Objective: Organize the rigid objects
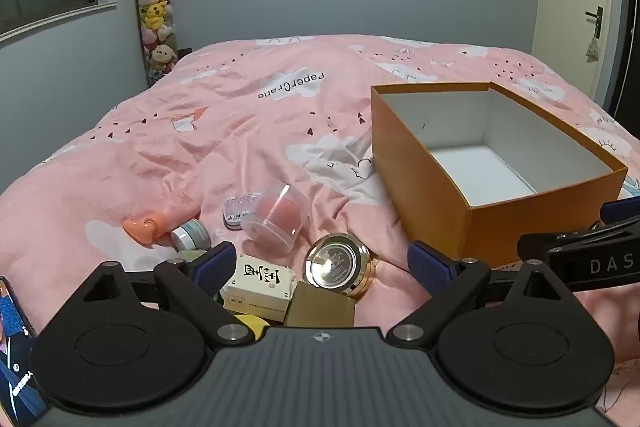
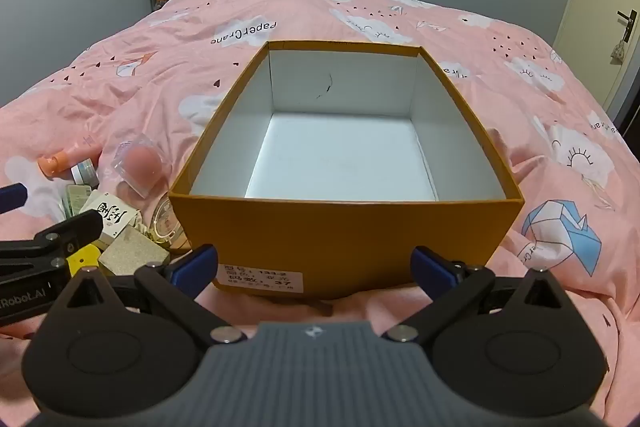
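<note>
Just beyond the right tongs point(image 2: 314, 267) sits the orange box point(image 2: 344, 231).

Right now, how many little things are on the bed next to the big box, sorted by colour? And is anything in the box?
Pink or peach: 2, the peach bottle and the clear tub with a pink ball inside.
White or pale: 3, the small jar, the flat tin, the white carton.
Gold or tan: 2, the round gold case, the tan box.
Yellow: 1, the yellow piece.
Total: 8.
The orange box is empty.
</note>
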`<move>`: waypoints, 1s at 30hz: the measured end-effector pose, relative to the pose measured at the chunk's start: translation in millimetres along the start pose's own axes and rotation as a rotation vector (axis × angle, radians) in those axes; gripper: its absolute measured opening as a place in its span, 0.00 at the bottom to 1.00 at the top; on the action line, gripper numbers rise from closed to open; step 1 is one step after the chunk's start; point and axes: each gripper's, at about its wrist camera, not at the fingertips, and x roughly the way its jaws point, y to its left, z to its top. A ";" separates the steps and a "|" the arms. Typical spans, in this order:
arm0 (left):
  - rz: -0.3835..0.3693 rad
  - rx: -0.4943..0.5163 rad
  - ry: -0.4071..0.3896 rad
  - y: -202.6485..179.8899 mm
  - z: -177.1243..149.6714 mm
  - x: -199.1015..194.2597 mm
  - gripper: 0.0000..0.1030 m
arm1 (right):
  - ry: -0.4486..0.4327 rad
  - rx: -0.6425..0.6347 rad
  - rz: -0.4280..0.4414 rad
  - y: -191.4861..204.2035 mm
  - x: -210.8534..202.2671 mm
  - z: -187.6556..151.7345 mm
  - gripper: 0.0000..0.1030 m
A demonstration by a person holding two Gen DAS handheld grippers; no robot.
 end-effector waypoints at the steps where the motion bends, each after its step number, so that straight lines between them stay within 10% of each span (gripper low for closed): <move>1: 0.000 0.002 0.000 0.2 0.0 -0.3 1.00 | 0.000 0.001 0.001 -0.1 0.3 0.1 0.98; 30: 0.007 0.005 0.038 1.9 -2.7 5.9 1.00 | 0.005 -0.003 0.005 1.2 -1.3 -2.1 0.98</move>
